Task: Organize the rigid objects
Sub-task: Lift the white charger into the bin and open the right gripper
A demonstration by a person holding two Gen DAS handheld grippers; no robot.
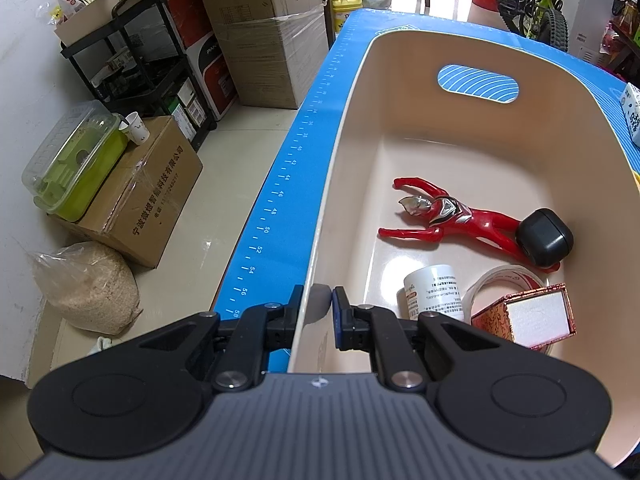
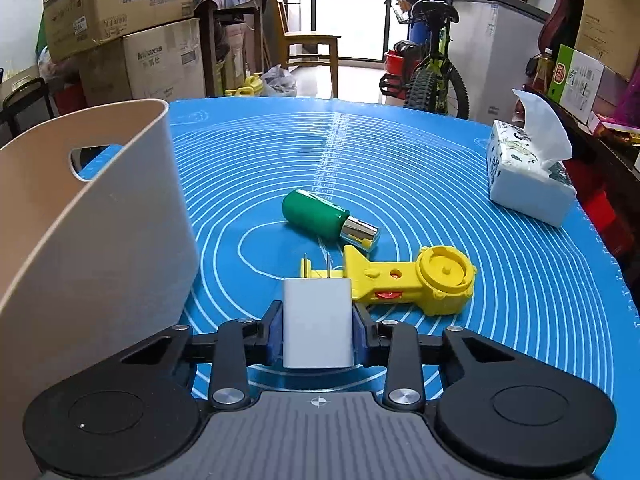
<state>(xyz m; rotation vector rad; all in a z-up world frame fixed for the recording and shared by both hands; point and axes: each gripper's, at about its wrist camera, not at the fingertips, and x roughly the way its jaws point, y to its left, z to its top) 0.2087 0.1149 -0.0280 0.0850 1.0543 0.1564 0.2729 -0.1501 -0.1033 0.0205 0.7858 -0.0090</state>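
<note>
My left gripper point(image 1: 318, 300) is shut on the near left wall of the beige bin point(image 1: 360, 92), one finger outside and one inside. In the bin lie a red toy figure point(image 1: 452, 220), a black earbud case point(image 1: 544, 236), a white printed jar point(image 1: 434, 292), a tape roll point(image 1: 508, 276) and an ornate red box point(image 1: 528, 316). My right gripper point(image 2: 318, 316) is shut on a white charger plug point(image 2: 318, 328), prongs pointing away, just above the blue mat point(image 2: 440, 168). Beyond it lie a green bottle point(image 2: 316, 216) with a silver cap and a yellow plastic toy point(image 2: 420, 280).
The bin's outer wall point(image 2: 120, 208) rises close on the left of my right gripper. A tissue pack point(image 2: 528, 176) stands at the mat's right edge. Cardboard boxes point(image 1: 256, 20), a black shelf point(image 1: 136, 64) and a bicycle point(image 2: 432, 68) surround the table.
</note>
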